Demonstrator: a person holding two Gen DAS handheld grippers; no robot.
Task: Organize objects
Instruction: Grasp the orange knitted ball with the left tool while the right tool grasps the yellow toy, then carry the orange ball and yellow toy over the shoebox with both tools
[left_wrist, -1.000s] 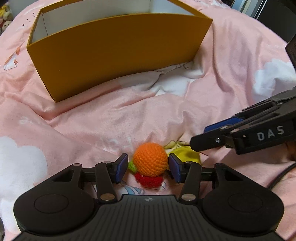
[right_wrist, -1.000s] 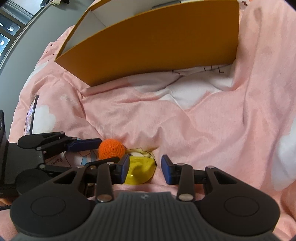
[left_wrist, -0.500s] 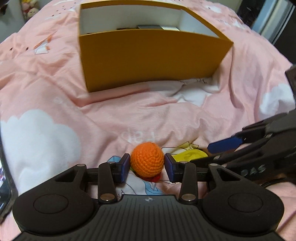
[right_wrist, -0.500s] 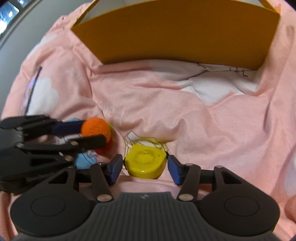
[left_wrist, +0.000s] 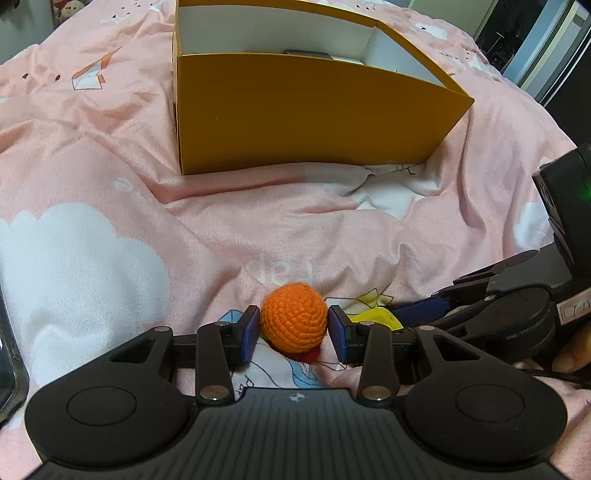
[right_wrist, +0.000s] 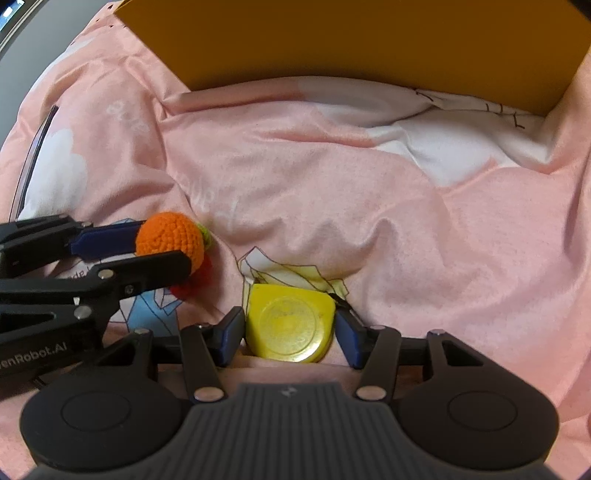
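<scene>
Left wrist view: the left gripper (left_wrist: 291, 334) has its jaws clamped on the orange crochet ball (left_wrist: 294, 322), both blue pads touching its sides. A red crochet part (left_wrist: 309, 356) hangs below it, over the pink bedspread (left_wrist: 147, 206). The yellow box (left_wrist: 306, 114) stands at 12 o'clock, well apart, open at the top. Something dark and flat lies inside it, but too little shows to say what. At 3 o'clock the right gripper (left_wrist: 417, 310) reaches in, with a sliver of the yellow piece (left_wrist: 375, 316) beside it.

Right wrist view: the right gripper's jaws sit either side of the yellow rounded piece (right_wrist: 290, 323) on the bedspread. The left pad touches its edge and the right pad is at its corner, so I judge them closed on it, though it is not lifted. At 9 o'clock the left gripper (right_wrist: 162, 251) holds the ball, with a green tuft at its far side. The box wall fills the 12 o'clock edge.

Progress, as I judge it: the box seems to hold at least one thing. Both toys are gripped but neither has reached the box. What remains is carrying each over the near wall and letting go inside.
</scene>
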